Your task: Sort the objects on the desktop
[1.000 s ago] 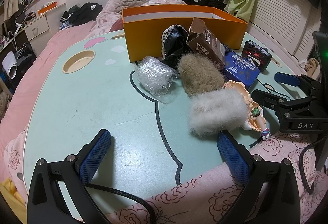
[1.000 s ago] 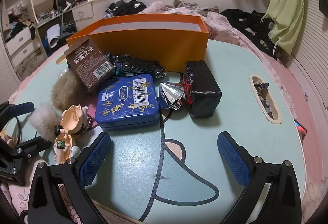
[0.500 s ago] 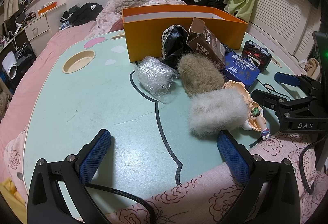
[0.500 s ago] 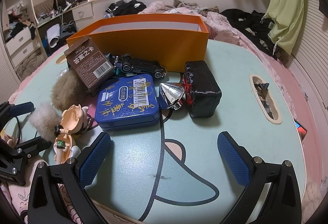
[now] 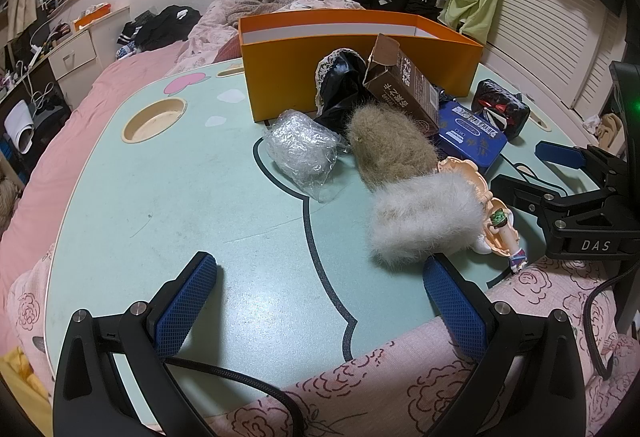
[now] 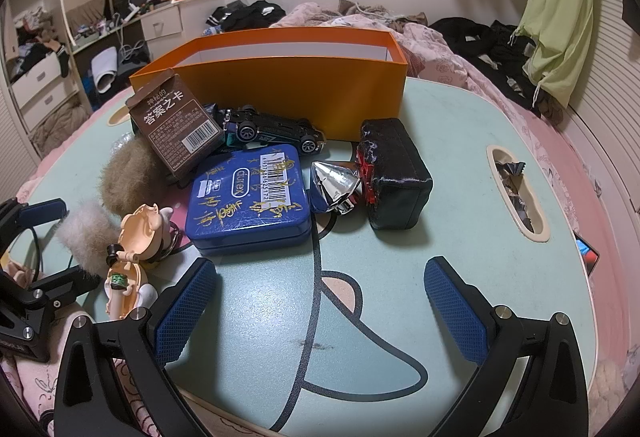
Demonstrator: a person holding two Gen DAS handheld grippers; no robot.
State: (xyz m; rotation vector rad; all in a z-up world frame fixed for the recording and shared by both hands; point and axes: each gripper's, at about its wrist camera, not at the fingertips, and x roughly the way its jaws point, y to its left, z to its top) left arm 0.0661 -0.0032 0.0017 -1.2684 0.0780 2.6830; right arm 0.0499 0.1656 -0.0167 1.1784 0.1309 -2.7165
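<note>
- Change since a second ago: none seen. Both views match the earlier ones; no object has shifted, neither gripper has moved. Judgement: sorting not begun, this is a pause before a first reach.
- Left gripper [image 5: 320,301]: fingers spread wide, holding nothing, low over the near edge of the table [image 5: 160,205].
- Right gripper [image 6: 320,301]: fingers likewise wide apart and empty, over bare table at the near edge.
- Orange box [image 6: 288,93] stands open-topped at the far side; from here its inside looks empty, though the floor is hidden.
- Clutter sits just in front of the box: brown card box [image 6: 178,127] tilted on the tan fur piece [image 5: 390,141], toy car [image 6: 272,129] against the box wall, blue tin [image 6: 250,197], silver wrapped piece [image 6: 334,185] touching the black pouch [image 6: 394,173].
- Nearer: white fur piece [image 5: 424,217] just beyond the left gripper's right finger, figurine [image 6: 134,249] beside it at the table edge, crinkled plastic bundle [image 5: 302,147] left of the pile.
- Room: broad bare table on the left and on the near right. The figurine near the edge seems likeliest to be knocked off.
</note>
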